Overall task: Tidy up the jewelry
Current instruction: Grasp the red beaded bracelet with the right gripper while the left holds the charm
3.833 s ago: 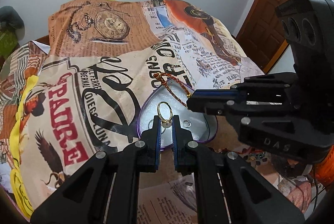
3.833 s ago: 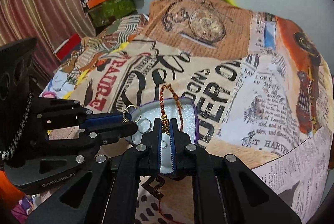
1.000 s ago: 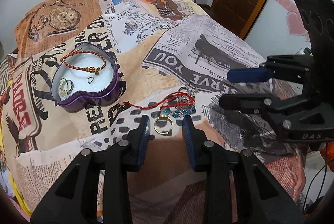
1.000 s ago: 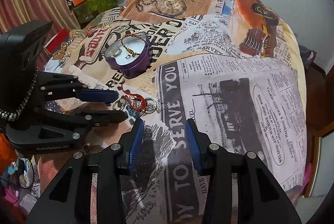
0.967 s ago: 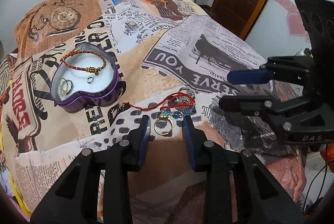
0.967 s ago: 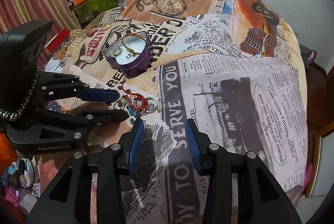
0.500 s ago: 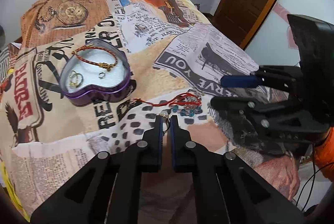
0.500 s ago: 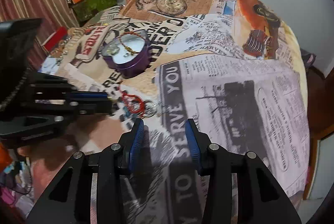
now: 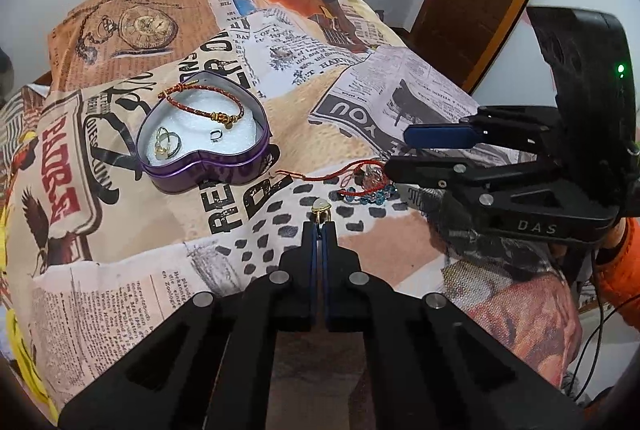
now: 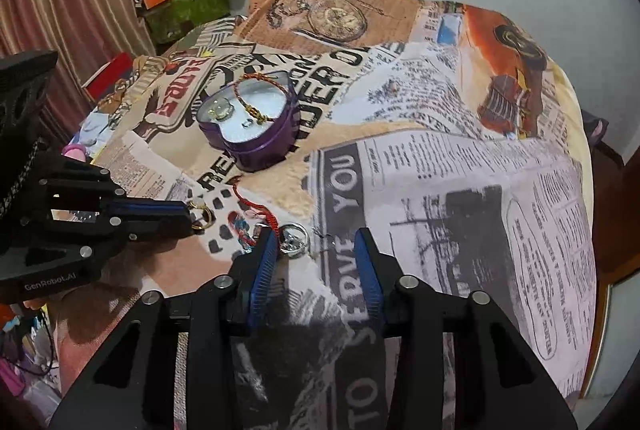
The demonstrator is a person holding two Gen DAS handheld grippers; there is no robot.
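Bed (image 9: 360, 117) with tin (image 9: 202, 149) part filled.
Left gripper (image 9: 319, 226) clamps ring (image 9: 321, 209); right gripper (image 10: 316, 246) spread by tangled bracelets (image 9: 366, 181), left to sort.

The left gripper (image 9: 319, 226) has closed on the gold ring (image 9: 321, 210) and lifted it.
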